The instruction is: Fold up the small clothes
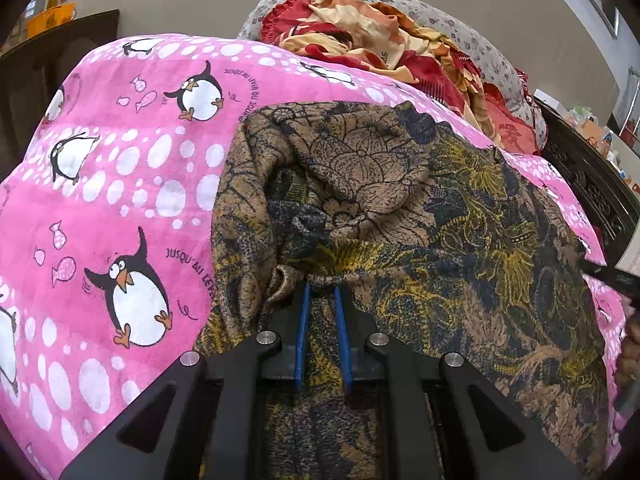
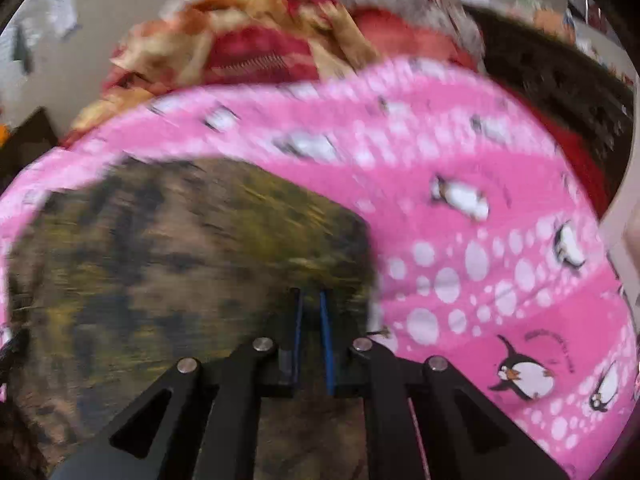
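Brown-and-yellow floral fabric, a patterned garment [image 1: 420, 216], lies rumpled on the pink penguin-print blanket [image 1: 120, 184] that covers the bed. In my left wrist view the garment fills the frame from centre to 4 o'clock, with the blanket showing from 7 o'clock round to 11 o'clock.

Left tool [image 1: 322, 292]: closed. The tips of its blue-lined fingers [image 1: 303, 320] pinch a gathered fold of the garment, and the cloth bunches into a tight knot just above the tips. Further cloth lies between and beneath the fingers.

Right tool [image 2: 310, 296]: the right wrist view is blurred. The two blue pads [image 2: 326, 332] stand nearly parallel with a narrow gap between them. I see the garment [image 2: 180, 260] beneath the tips, close to its edge at 3 o'clock, but I cannot tell whether any cloth is caught between the pads. In this view the garment occupies 7 o'clock to 10 o'clock and the blanket [image 2: 480, 240] runs from 12 o'clock to 5 o'clock.

At 12 o'clock in both views, beyond the blanket, a pile of red-and-cream bedding [image 1: 360, 28] rests on a grey spotted cushion [image 1: 472, 40]. A dark carved wooden frame [image 1: 584, 176] borders the bed at 3 o'clock in the left wrist view.
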A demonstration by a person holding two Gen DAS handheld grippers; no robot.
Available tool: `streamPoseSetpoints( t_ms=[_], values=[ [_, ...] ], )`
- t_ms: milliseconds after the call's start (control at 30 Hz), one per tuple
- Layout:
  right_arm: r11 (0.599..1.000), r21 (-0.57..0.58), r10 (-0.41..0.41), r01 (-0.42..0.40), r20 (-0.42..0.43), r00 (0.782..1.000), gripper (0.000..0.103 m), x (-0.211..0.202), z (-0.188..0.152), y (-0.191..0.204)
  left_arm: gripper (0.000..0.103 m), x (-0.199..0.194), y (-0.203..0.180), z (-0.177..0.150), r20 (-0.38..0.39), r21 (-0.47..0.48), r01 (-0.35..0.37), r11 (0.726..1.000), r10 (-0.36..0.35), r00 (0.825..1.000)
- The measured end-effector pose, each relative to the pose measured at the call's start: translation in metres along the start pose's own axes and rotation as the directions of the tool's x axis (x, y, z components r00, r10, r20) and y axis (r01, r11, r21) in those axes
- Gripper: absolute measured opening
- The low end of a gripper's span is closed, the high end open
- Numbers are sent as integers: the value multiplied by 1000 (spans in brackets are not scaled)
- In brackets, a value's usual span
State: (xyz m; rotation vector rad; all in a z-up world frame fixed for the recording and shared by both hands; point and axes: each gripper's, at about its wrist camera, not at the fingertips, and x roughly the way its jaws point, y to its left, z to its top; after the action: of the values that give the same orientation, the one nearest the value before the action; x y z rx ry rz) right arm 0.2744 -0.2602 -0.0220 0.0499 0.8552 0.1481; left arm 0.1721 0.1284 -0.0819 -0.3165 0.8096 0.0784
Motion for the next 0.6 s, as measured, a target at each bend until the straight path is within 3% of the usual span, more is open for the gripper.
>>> streamPoseSetpoints(
  t_ms=[33,100,133,167,233,267,333,400,467,533,567,600],
  values=[
    [1000,-7,23,-22,23,999,14,-6,-3,7,0,0,1,0,-1,-1,2,1000,-2,1000],
    [998,-24,58,-57,24,998,33,-5,-13,19,0,0,1,0,-1,-1,3,1000,-3,1000],
    [998,-45,35,-37,-50,998,33,12,-22,21,0,0,1,0,-1,-3,8,1000,-8,1000],
    [997,-72,5,-10,-71,997,33,23,-29,23,0,0,2,0,-1,-6,12,1000,-12,1000],
    [998,-65,-26,22,-55,998,34,13,-26,29,0,0,4,1,-3,-19,29,999,-29,1000],
    [999,-52,-18,15,-61,998,34,1,-22,36,0,0,6,2,-7,-30,46,999,-46,999],
    [994,-78,78,-80,-19,997,34,-28,-26,51,0,-4,3,5,-27,1,43,999,-43,999],
    [986,-154,69,-64,25,997,34,-54,-39,66,0,-26,-3,6,-25,17,17,1000,-16,1000],
    [979,-188,85,-78,30,996,37,-62,-58,72,0,-52,-14,0,12,26,51,998,-51,999],
    [982,-186,33,-38,-31,999,45,-45,-83,69,13,-67,-30,-17,36,98,70,993,-74,997],
    [986,-163,17,-34,-104,994,46,-29,-92,60,19,-61,-32,-22,9,121,56,991,-57,998],
    [987,-149,46,-62,-103,994,45,-23,-101,52,19,-42,-32,-33,-95,145,30,989,-17,995]
  ],
)
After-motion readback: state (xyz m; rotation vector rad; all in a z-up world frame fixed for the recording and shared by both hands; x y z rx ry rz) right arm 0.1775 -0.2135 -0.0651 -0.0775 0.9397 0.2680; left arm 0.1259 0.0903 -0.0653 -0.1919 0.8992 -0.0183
